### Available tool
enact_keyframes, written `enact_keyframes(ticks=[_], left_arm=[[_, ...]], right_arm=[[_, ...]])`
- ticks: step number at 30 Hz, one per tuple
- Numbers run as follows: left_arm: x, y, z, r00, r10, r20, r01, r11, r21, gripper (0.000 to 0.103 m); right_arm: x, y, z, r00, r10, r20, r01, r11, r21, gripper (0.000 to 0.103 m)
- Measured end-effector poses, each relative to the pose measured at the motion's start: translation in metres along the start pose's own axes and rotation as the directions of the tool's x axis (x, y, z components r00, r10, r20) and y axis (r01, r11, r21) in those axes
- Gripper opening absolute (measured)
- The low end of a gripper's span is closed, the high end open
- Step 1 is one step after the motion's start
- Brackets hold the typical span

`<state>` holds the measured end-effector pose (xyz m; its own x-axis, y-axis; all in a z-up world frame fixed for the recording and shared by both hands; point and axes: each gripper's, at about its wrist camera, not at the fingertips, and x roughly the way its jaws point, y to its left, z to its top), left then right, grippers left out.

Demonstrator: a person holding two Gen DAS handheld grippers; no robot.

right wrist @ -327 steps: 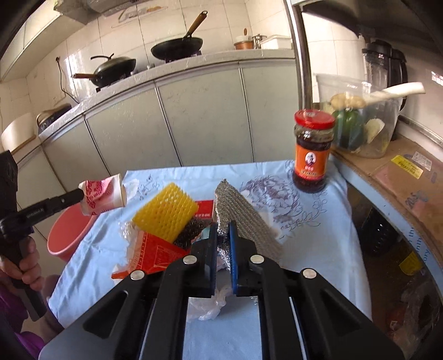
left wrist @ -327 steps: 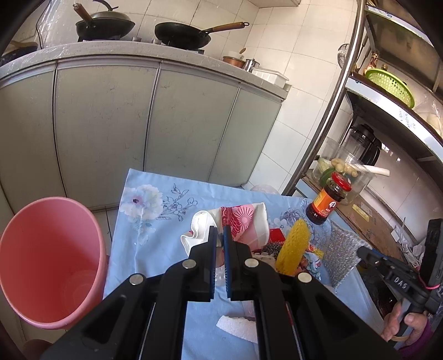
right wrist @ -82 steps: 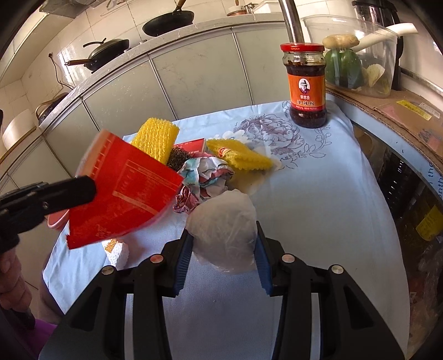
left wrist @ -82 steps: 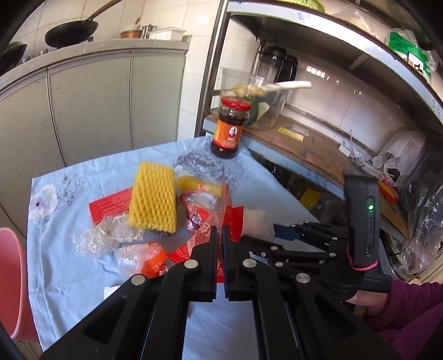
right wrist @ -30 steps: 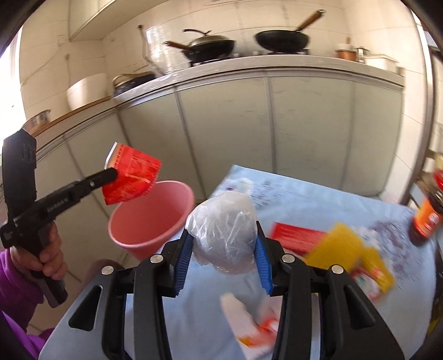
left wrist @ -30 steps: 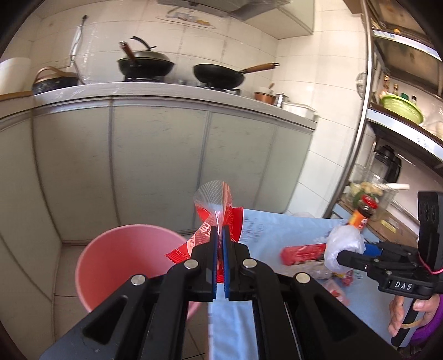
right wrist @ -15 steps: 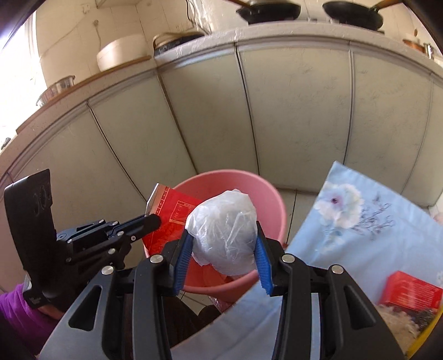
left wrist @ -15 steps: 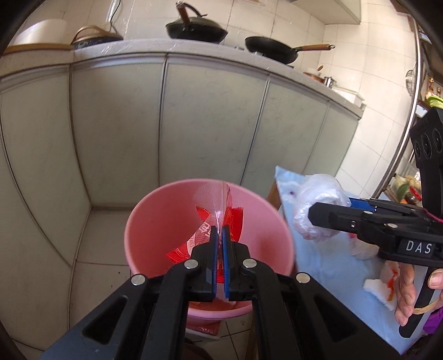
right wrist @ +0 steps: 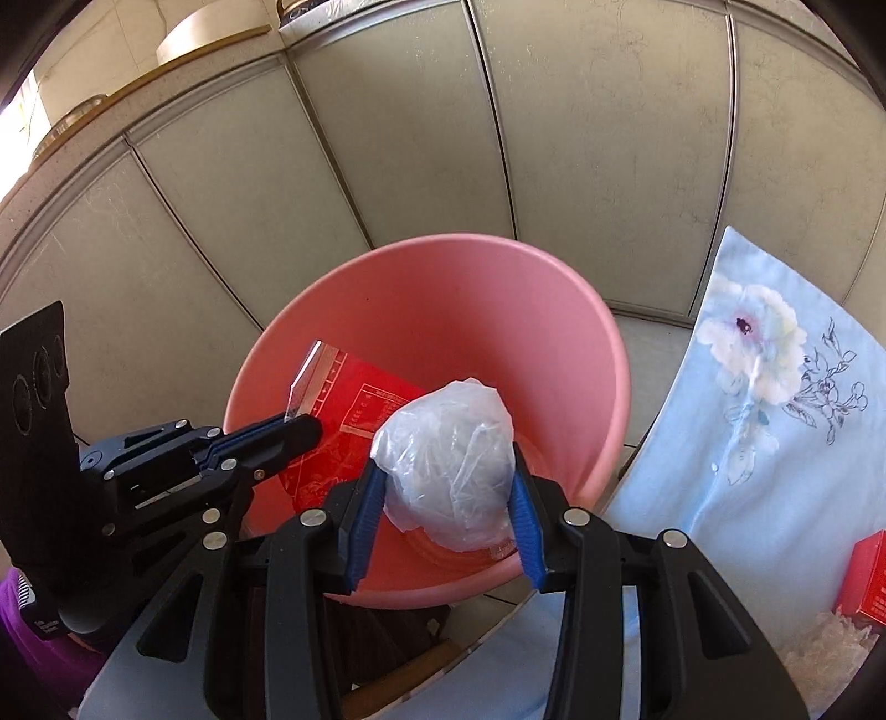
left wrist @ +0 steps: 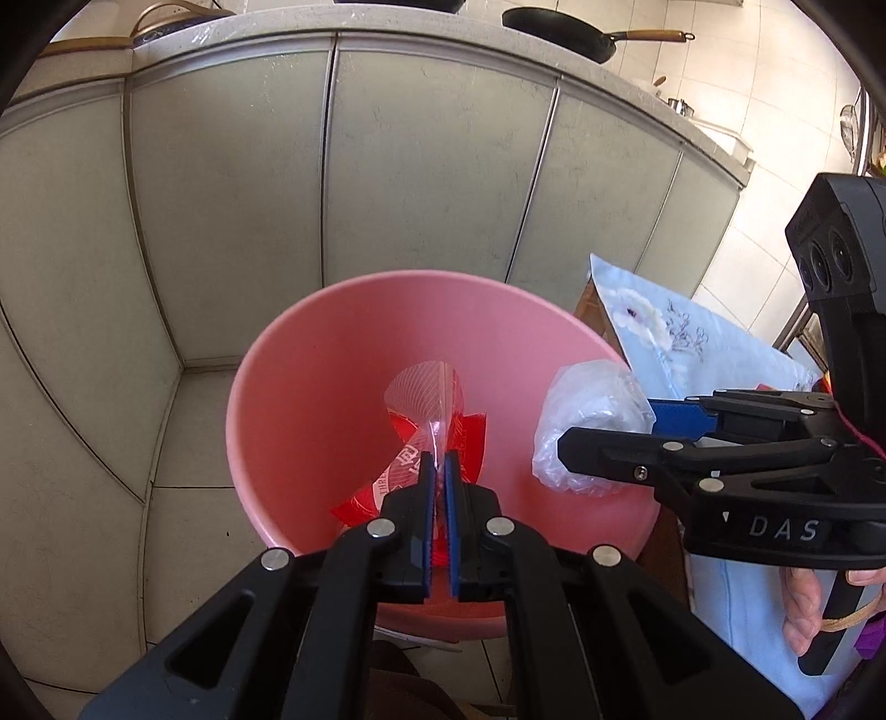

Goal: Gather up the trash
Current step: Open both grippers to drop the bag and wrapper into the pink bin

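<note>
A pink bucket [left wrist: 288,399] stands on the floor beside the table; it also shows in the right wrist view [right wrist: 443,288]. My left gripper [left wrist: 437,471] is shut on a red plastic wrapper [left wrist: 429,399] and holds it inside the bucket's mouth; the wrapper also shows in the right wrist view [right wrist: 354,399]. My right gripper [right wrist: 446,482] is shut on a crumpled clear plastic bag [right wrist: 448,443] over the bucket's near rim. In the left wrist view the bag [left wrist: 587,415] hangs above the bucket's right side.
Grey cabinet doors [left wrist: 415,166] stand close behind the bucket. The table with a light blue floral cloth [right wrist: 775,415] is to the right, with a red box [right wrist: 864,576] and more trash at its edge. Pans sit on the counter [left wrist: 559,33].
Both grippers have moved lower and closer over the bucket. The red wrapper and the plastic bag now hang within the bucket's mouth. Both stay gripped.
</note>
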<state>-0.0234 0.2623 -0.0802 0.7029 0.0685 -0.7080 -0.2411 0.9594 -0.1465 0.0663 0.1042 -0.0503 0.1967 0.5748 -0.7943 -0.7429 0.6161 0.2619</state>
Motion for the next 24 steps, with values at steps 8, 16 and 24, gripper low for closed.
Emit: enact_keyframes(ticks=[8,16,24], left_arm=[[0.004,0.001,0.001,0.999,0.029,-0.014,-0.030,0.999,-0.028,0.021],[-0.007,0.007,0.005,1.000,0.029,0.008,-0.029,0.997,-0.074,0.025],[-0.024,0.005,0.009,0.999,0.036,0.039,-0.033,0.997,-0.075,0.025]], right_arm=[[0.010,0.008,0.002,0.999,0.018,-0.029,-0.018,1.000,-0.009,0.049],[-0.001,0.007,0.002,0.999,0.035,-0.004,-0.035,0.999,-0.018,0.058],[-0.026,0.006,-0.002,0.998,0.040,0.046,-0.039,0.999,-0.027,0.058]])
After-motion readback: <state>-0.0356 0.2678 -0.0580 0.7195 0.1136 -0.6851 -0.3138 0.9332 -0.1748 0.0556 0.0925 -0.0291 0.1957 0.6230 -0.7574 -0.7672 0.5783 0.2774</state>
